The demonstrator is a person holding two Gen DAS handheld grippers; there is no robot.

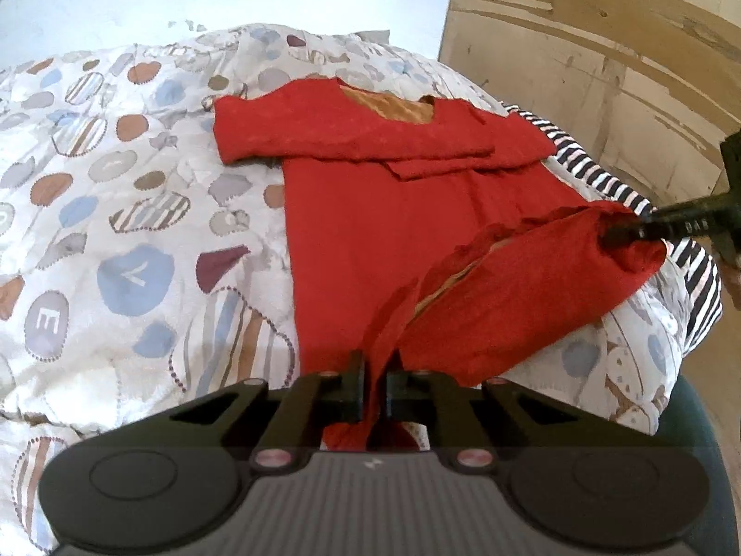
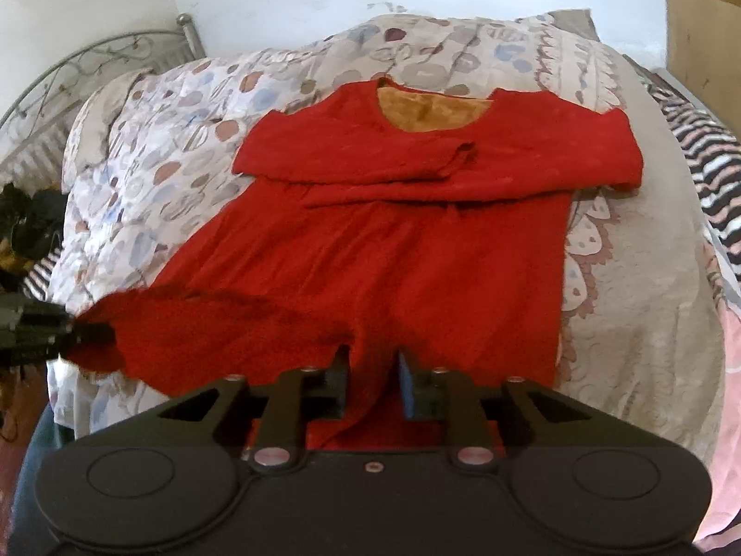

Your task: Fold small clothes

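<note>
A red top (image 1: pixel 370 231) (image 2: pixel 417 255) with a tan lining at the neck (image 2: pixel 426 111) lies flat on the bed, both sleeves folded across its chest. My left gripper (image 1: pixel 375 384) is shut on the near hem, and red cloth runs up between its fingers. It also shows at the left edge of the right wrist view (image 2: pixel 88 333), holding a raised corner. My right gripper (image 2: pixel 375 384) stands over the hem with its jaws apart and red fabric in the gap, the pads clear of it. In the left wrist view the right gripper (image 1: pixel 620 234) touches the lifted hem corner.
A quilt with a spot pattern (image 1: pixel 116 185) (image 2: pixel 162 162) covers the bed. A striped cloth (image 1: pixel 602 176) (image 2: pixel 704 176) lies along the right side. A wooden panel (image 1: pixel 602 46) stands at the right, a metal headboard (image 2: pixel 69 83) at the far left, and dark items (image 2: pixel 28 222) beside it.
</note>
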